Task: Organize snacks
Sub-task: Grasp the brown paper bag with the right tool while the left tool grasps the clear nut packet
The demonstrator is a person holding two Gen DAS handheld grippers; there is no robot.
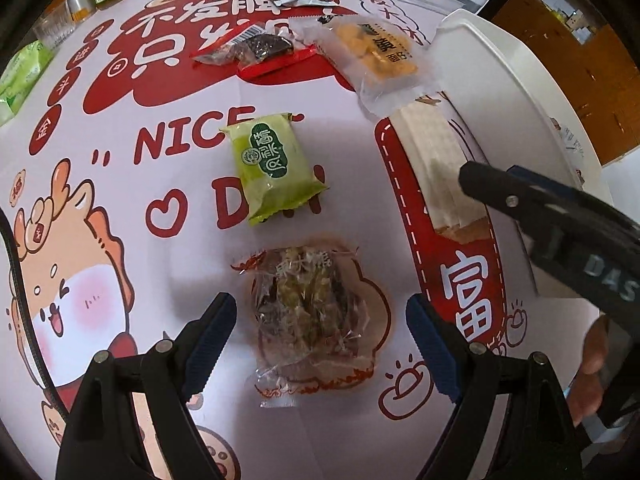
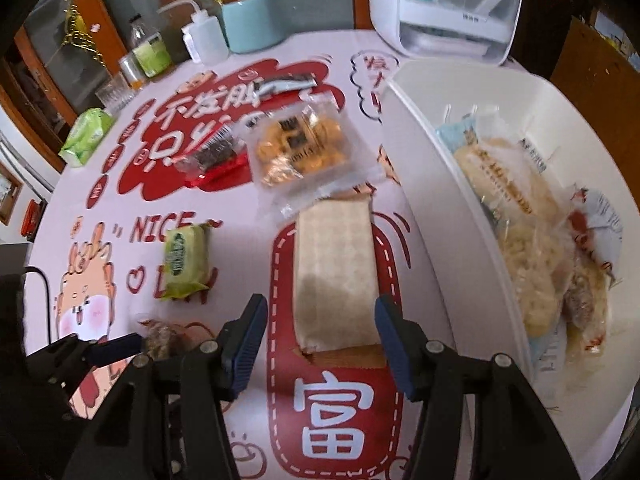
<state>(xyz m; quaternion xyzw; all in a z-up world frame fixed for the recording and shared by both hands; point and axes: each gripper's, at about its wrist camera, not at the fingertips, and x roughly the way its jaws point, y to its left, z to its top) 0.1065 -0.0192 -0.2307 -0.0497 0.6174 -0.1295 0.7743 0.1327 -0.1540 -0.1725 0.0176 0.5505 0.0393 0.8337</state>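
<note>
My left gripper [image 1: 320, 336] stands open, pointing steeply down, its fingers either side of a clear-wrapped snack with red edges [image 1: 308, 312] on the printed tablecloth [image 1: 120, 200]. My right gripper [image 2: 322, 340] is open over the near end of a beige packet [image 2: 336, 276], and its pads do not press on it. Beyond lie a green packet [image 1: 276, 172], an orange cracker packet [image 2: 296, 148], a dark snack in red wrap [image 1: 256, 50] and a silver-black packet [image 2: 288, 82]. The white bin [image 2: 420, 160] on the right holds several snacks.
Along the table's far edge stand a teal canister [image 2: 248, 20], a squeeze bottle [image 2: 204, 36], a green-labelled bottle [image 2: 150, 50], a glass [image 2: 114, 90] and a white appliance [image 2: 448, 4]. A green tissue pack [image 2: 86, 136] lies at the left edge.
</note>
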